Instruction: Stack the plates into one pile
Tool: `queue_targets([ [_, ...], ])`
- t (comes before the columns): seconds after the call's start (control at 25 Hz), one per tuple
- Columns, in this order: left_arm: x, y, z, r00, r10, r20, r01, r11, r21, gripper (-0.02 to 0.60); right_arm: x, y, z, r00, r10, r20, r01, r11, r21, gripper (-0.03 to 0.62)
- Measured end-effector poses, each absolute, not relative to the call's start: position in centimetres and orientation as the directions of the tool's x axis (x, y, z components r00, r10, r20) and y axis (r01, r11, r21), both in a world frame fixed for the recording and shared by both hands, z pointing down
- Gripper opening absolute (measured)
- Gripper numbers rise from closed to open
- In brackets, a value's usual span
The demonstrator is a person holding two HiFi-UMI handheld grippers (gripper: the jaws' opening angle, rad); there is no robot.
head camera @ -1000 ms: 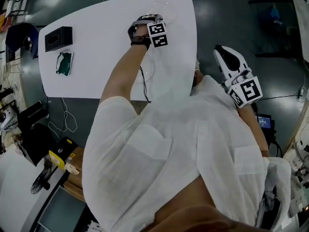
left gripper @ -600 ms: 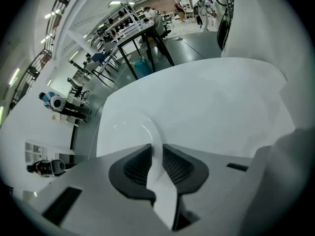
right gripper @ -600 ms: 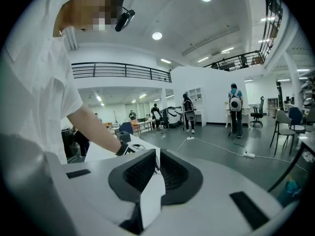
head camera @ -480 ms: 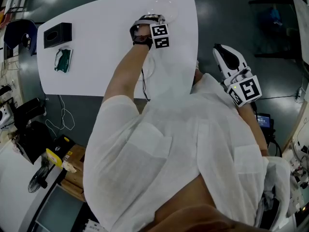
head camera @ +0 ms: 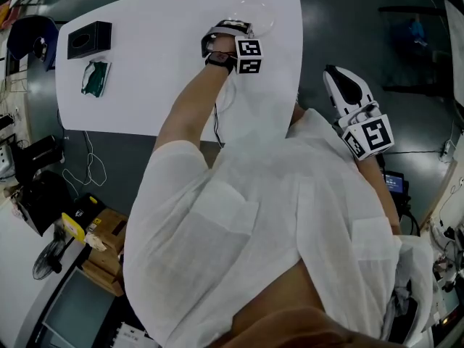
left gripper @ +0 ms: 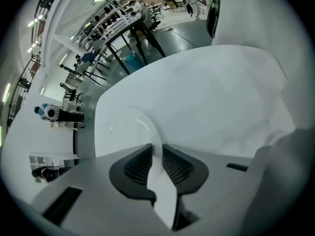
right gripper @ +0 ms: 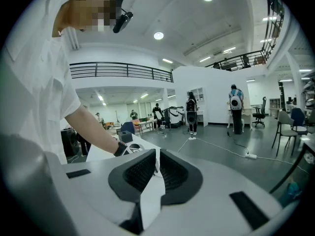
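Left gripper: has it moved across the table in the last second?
No. The left gripper stays at the plate's near rim, by the table's far edge; its spot against that plate is unchanged.

The table (head camera: 145, 56) is plain white on a dark grey floor (head camera: 326, 20), and the plate (left gripper: 125, 132) — glossy white — nearly vanishes against it. Left gripper (left gripper: 157, 154) and right gripper (right gripper: 156, 167): white bodies, black ribbed pads (left gripper: 134, 167), black-and-white square-patterned cubes (head camera: 249, 55). A black box (head camera: 89, 39), a green bundle (head camera: 95, 77), the person's white shirt (head camera: 254, 230).
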State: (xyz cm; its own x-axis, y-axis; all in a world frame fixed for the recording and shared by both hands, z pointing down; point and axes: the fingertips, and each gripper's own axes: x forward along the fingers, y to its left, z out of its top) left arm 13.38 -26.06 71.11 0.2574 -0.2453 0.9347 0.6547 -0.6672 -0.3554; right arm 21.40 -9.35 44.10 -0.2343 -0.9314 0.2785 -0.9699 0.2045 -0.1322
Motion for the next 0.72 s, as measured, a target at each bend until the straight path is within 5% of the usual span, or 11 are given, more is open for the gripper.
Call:
queue_targets([
  [0.72, 4.4, -20.6, 65.2, 0.222, -0.245, 0.944, 0.623, -0.709, -0.331, 0.043, 14.7, -9.4, 41.1, -0.390, -0.889, 0.241, -0.921, 0.371, -0.122, 0.032],
])
